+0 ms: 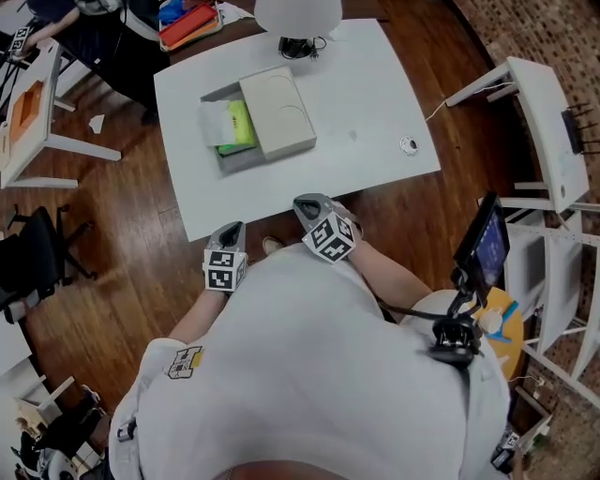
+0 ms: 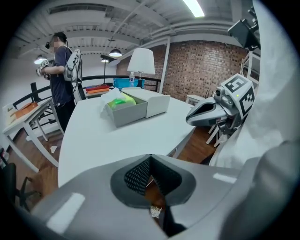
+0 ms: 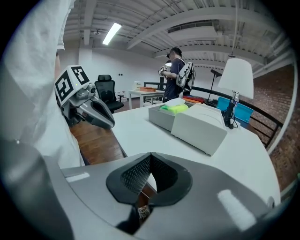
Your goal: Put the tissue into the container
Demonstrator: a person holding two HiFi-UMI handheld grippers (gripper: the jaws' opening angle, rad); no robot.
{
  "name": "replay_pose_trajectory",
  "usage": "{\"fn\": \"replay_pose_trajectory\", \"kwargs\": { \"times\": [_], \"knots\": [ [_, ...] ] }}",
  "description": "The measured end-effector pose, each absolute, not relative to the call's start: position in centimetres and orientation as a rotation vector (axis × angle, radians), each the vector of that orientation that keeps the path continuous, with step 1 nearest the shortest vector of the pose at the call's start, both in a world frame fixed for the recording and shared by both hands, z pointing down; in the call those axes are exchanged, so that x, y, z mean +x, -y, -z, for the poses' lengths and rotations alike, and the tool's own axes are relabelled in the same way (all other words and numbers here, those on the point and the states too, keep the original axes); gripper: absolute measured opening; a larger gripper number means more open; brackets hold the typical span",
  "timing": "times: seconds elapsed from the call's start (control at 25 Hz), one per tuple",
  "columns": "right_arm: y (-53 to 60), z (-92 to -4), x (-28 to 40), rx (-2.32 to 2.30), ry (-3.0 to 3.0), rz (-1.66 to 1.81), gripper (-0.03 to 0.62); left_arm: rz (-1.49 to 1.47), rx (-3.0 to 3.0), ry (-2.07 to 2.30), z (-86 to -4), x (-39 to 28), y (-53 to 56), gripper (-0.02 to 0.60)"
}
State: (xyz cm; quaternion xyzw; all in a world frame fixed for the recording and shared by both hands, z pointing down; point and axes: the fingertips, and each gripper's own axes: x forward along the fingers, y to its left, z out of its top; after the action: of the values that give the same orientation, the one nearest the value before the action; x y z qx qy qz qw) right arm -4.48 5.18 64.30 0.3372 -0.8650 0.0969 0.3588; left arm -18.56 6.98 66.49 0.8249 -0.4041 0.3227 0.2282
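A grey open container point(image 1: 246, 157) stands at the far left of the white table point(image 1: 366, 103), its beige lid point(image 1: 277, 112) lying over the right half. A green tissue pack point(image 1: 240, 127) and a white one point(image 1: 215, 122) lie inside. Both grippers hang at the table's near edge, close to my body. My left gripper point(image 1: 232, 229) is shut and holds nothing; my right gripper point(image 1: 306, 203) is shut and empty too. The left gripper view looks across the table at the container point(image 2: 125, 114) past its closed jaws point(image 2: 150, 158). The right gripper view shows its closed jaws point(image 3: 150, 156) and the container point(image 3: 162, 117).
A white lamp point(image 1: 298, 15) stands at the table's far edge, and a small round object point(image 1: 409, 144) lies near its right edge. A red tray point(image 1: 188, 24) is beyond the table. White desks point(image 1: 548, 122) stand at both sides, a screen point(image 1: 487, 241) at my right. A person point(image 2: 62, 70) stands far off.
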Motion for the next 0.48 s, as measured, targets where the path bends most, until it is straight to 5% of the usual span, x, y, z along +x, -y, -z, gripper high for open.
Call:
{"fn": "replay_pose_trajectory", "kwargs": {
  "times": [0.48],
  "knots": [
    [-5.2,-63.9,-4.6,0.910,2.197,-0.231,0.000,-0.868,2.250,1.126,-67.0,-20.1,-7.2,0.000]
  ]
}}
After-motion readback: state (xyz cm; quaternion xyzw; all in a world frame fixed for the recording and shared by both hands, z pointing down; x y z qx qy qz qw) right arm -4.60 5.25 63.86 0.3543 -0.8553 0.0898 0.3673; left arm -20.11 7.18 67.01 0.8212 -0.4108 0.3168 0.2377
